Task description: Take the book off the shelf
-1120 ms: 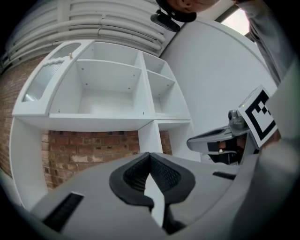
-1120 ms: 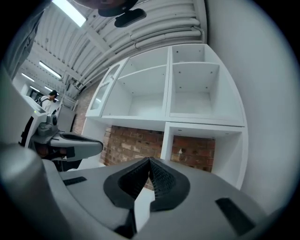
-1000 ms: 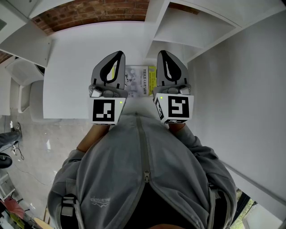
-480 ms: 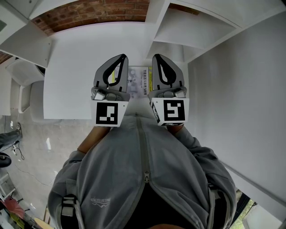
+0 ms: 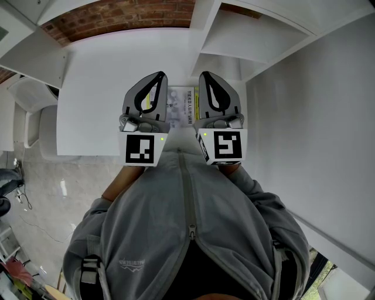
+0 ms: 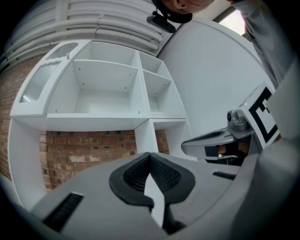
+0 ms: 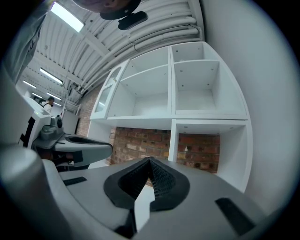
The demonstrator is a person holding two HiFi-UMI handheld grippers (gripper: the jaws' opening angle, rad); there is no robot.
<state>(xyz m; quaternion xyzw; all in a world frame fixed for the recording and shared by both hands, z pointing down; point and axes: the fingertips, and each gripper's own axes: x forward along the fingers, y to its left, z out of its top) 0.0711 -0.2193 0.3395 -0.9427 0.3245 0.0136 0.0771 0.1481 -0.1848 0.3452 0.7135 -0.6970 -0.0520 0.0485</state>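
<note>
left gripper (image 5: 159, 74) clenched, empty. book (image 5: 186, 105) lies flat on the white counter (image 5: 99, 88), between both grippers. right gripper (image 5: 203, 74) clenched, empty too. risk: shut jaws can't grasp the book, they'd just shove it across the counter

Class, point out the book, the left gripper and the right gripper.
book (image 5: 183, 106), head view, on its white cover between the grippers.
left gripper (image 5: 158, 76), head view, at the tip of its closed jaws.
right gripper (image 5: 204, 76), head view, at the tip of its closed jaws.

Shelf (image 5: 231, 41) white; wall (image 5: 117, 14) red brick; book (image 5: 183, 108) seemingly white, yellow-edged.
</note>
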